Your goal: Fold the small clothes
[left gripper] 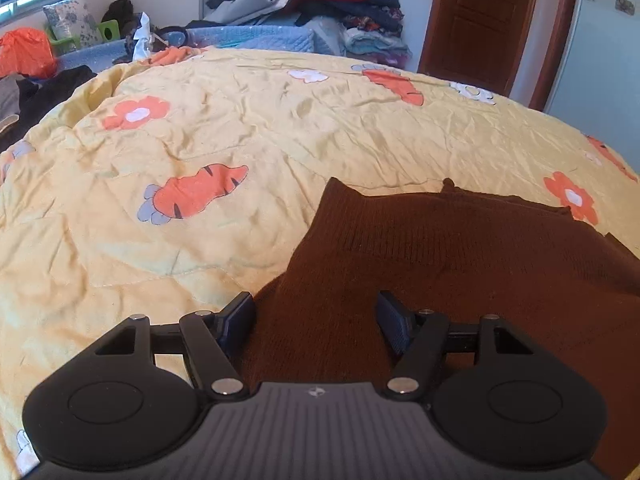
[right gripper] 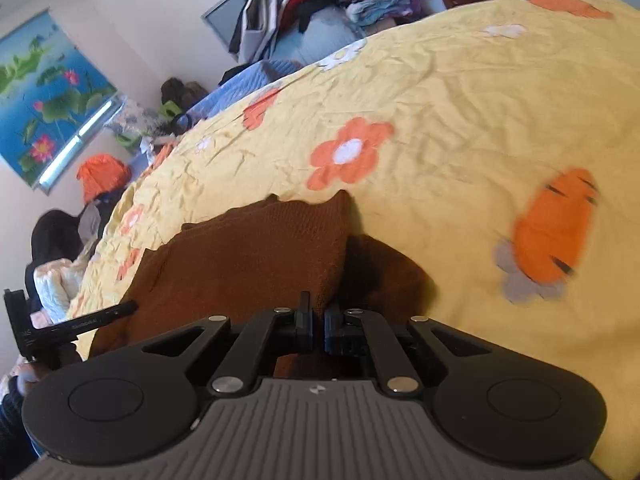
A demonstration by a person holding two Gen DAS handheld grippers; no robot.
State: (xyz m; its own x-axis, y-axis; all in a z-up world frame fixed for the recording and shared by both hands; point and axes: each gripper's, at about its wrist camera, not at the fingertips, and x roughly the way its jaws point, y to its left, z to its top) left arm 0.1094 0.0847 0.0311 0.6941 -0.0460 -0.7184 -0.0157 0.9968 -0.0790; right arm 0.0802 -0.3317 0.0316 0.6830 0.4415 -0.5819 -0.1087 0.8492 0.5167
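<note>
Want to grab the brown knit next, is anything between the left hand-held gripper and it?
Nothing visible. The left hand-held gripper stands open with the brown knit garment already between its fingers, lying on the yellow quilt.

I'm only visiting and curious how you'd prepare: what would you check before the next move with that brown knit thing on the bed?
1. Right tongs gripping the brown knit garment: ok, shut, fabric pinched between the pads.
2. Left tongs gripping: not ok, open, knit lying between the pads unpressed.
3. Garment flat: not ok, an edge is lifted and bunched.
4. Yellow quilt has bare room beside the garment: ok.
5. Garment's near edge: cannot tell, hidden under the tongs.
</note>
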